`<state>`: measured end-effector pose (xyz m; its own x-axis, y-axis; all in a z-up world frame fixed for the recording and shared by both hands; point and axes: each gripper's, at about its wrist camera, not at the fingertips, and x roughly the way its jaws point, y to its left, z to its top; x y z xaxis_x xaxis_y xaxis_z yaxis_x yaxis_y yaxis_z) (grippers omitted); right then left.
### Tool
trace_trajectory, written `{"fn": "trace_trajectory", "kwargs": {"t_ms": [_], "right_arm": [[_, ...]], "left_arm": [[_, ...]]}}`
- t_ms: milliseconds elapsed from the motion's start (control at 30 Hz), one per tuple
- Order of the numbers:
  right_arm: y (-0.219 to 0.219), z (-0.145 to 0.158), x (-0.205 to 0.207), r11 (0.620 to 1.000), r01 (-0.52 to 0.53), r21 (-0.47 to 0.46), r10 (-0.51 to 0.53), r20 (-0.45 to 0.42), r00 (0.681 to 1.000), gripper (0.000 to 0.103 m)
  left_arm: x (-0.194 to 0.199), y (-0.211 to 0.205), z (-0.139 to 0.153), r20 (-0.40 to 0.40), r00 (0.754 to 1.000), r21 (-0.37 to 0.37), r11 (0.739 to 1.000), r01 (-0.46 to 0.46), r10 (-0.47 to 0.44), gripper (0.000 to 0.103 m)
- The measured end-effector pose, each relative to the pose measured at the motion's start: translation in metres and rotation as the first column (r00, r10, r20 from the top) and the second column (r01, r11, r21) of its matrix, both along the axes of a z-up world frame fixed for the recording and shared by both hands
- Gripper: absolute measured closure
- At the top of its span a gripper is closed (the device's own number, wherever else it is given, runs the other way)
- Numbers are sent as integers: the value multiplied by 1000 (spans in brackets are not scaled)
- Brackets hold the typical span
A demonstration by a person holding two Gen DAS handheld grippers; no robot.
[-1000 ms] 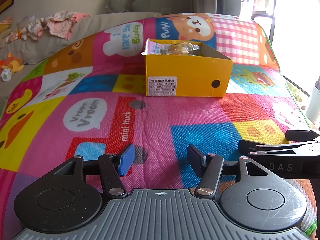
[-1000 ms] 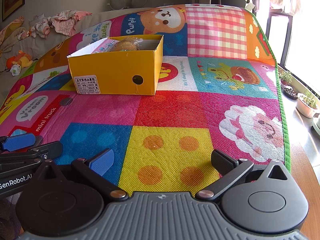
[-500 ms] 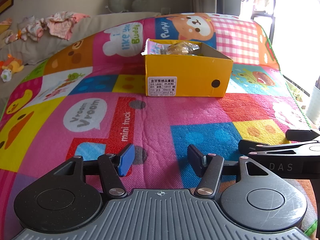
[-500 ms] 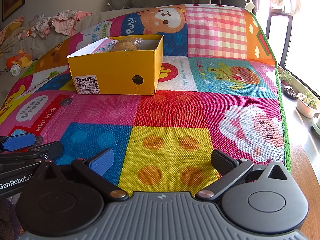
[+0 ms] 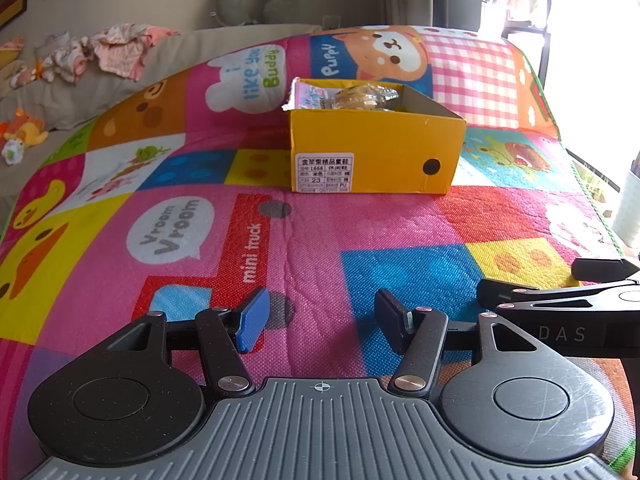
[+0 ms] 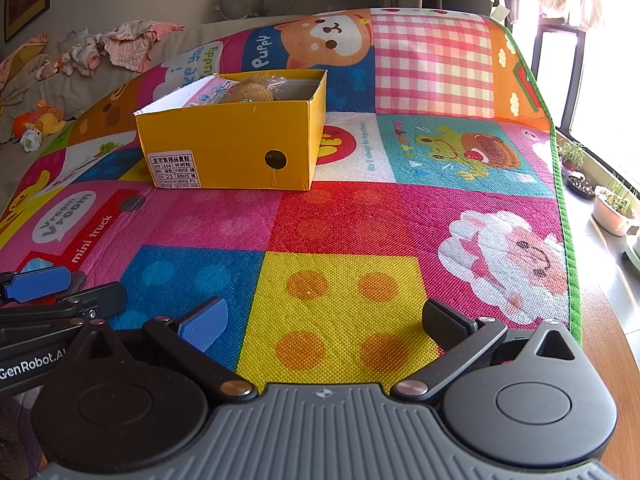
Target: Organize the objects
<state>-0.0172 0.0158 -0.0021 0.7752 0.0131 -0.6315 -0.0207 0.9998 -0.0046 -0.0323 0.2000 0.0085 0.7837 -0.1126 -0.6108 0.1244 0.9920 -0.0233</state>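
As before, both tools (image 5: 320, 322) (image 6: 326, 322) agape, motionless.

Two low fisheye views, side by side over the play mat

Each camera sits behind its own hand-held gripper, close above the play mat (image 5: 304, 240), facing ahead to the yellow box (image 5: 376, 152) well in front; both share that box, and each catches the other beside it.
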Motion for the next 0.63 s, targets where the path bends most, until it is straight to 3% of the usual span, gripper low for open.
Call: {"fn": "trace_trajectory", "kwargs": {"t_ms": [633], "right_arm": [[0, 0, 0, 1000, 0, 0, 0, 0, 1000, 0]], "left_arm": [[0, 1, 0, 1, 1000, -19, 1000, 2, -2, 40]]}}
